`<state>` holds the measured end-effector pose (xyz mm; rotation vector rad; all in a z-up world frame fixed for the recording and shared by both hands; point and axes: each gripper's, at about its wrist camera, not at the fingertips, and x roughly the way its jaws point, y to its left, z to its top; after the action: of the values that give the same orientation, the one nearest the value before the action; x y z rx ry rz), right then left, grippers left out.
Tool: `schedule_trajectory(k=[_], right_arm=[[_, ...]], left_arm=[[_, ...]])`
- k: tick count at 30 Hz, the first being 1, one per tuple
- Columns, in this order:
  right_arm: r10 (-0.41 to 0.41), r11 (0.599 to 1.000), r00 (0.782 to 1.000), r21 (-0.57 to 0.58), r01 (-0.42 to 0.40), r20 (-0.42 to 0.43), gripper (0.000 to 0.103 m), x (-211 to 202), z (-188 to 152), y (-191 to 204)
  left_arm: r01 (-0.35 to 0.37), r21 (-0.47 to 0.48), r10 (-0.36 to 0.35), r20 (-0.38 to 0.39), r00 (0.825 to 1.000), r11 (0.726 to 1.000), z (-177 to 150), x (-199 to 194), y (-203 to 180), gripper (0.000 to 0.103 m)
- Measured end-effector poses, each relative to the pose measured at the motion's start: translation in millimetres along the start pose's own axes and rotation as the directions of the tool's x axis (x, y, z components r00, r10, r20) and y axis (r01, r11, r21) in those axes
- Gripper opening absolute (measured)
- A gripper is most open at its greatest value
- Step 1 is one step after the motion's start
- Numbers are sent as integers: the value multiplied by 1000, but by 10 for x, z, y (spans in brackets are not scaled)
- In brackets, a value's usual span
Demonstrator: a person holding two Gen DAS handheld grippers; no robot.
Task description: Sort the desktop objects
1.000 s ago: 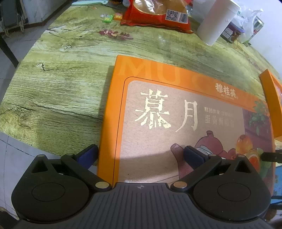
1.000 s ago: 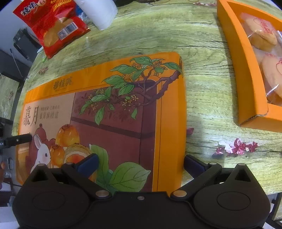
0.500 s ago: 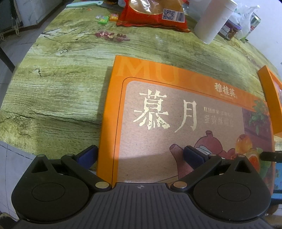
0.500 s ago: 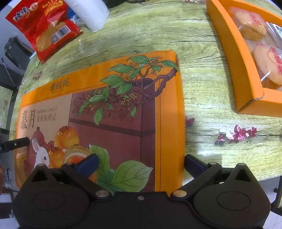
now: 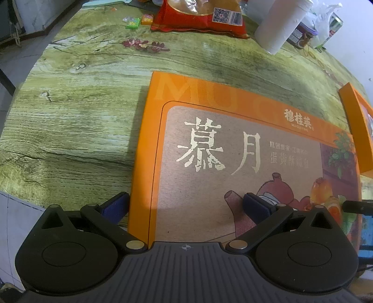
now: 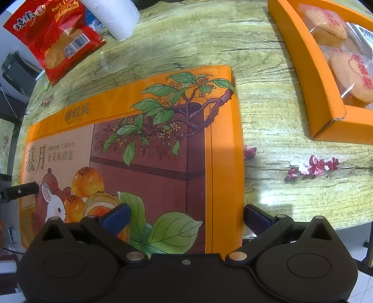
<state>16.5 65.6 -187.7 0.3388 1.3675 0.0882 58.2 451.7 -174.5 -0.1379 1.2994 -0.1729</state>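
A large orange gift-box lid with gold characters lies flat on the green wood-grain table. My left gripper is open at its near left corner, with one pad left of the lid's edge and the other above the printed face. In the right wrist view the same lid shows its leaf and rabbit print. My right gripper is open across the near right corner, its right pad past the orange edge. To the right stands the open orange box holding wrapped pastries.
A red snack bag and a white paper roll stand at the far side, with small candy packs to their left. The table's near edge runs just under both grippers. Bare tabletop lies left of the lid.
Both views have shifted slightly. The open pastry box has slid further into the right wrist view. The lid stays flat and both grippers stay open.
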Motion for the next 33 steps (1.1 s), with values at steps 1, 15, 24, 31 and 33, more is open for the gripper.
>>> schedule_trajectory(k=[1, 15, 24, 31, 33], right_arm=[[3, 1000, 1000, 1, -3, 3, 103, 3, -6, -5], [30, 999, 996, -16, -29, 78, 103, 4, -83, -48], [43, 999, 985, -20, -40, 167, 103, -3, -115, -92], [47, 998, 981, -50, -39, 187, 103, 17, -72, -91], [49, 998, 982, -58, -39, 182, 103, 18, -76, -85]], left_arm=[[2, 1, -2, -1, 1000, 1000, 2, 1, 4, 103], [32, 27, -32, -3, 999, 999, -45, -20, 54, 103], [64, 85, -65, 12, 998, 994, -43, -29, 85, 103], [129, 51, -132, 42, 990, 990, -57, 28, 220, 103], [139, 52, -142, 62, 988, 989, -80, 24, 236, 103]])
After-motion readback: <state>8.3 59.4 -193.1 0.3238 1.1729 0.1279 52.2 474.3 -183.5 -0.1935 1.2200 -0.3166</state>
